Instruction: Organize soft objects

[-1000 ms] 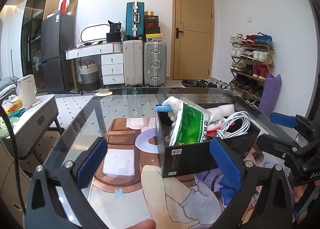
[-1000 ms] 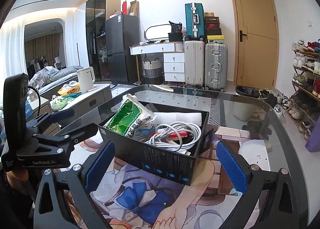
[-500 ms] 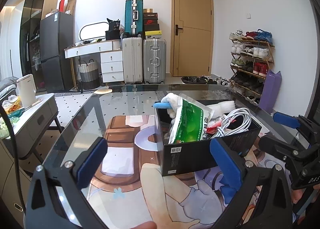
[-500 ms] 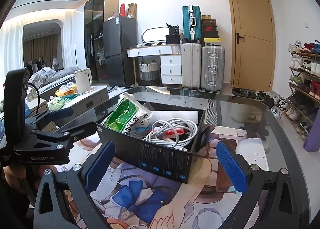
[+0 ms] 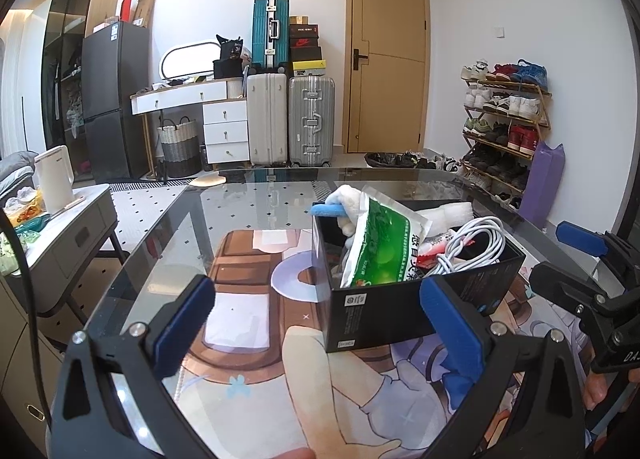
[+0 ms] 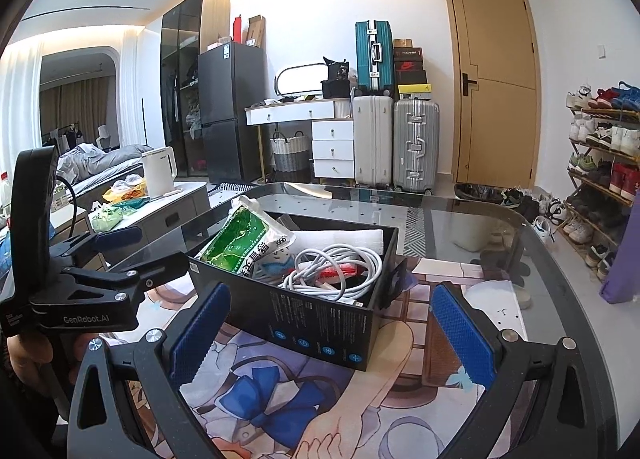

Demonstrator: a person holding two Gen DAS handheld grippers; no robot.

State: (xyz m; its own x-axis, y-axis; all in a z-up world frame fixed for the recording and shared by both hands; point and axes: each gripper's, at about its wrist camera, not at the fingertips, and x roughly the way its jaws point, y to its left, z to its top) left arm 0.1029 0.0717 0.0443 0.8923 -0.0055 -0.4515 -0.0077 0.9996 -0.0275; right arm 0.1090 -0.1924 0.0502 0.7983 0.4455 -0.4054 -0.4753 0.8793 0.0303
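Note:
A black box [image 5: 408,315] [image 6: 320,323] stands on the glass table. It holds a green and white pouch [image 5: 380,247] [image 6: 240,239], a coiled white cable [image 5: 472,243] [image 6: 340,267], a rolled white towel [image 5: 448,215] [image 6: 340,237], a small red item [image 6: 340,270] and a white plush with a blue part [image 5: 340,205]. My left gripper [image 5: 320,323] is open and empty, just in front of the box. My right gripper [image 6: 332,323] is open and empty, on the box's other side. Each gripper shows in the other's view.
The glass table [image 5: 240,219] lies over a cartoon-print mat [image 5: 248,359]. A grey side table with a white kettle [image 5: 54,179] stands to the left. Suitcases [image 5: 288,123], a door [image 5: 384,59] and a shoe rack [image 5: 504,119] line the far wall.
Both grippers have drawn back and risen slightly from the box; they stay open. The box contents have not moved.

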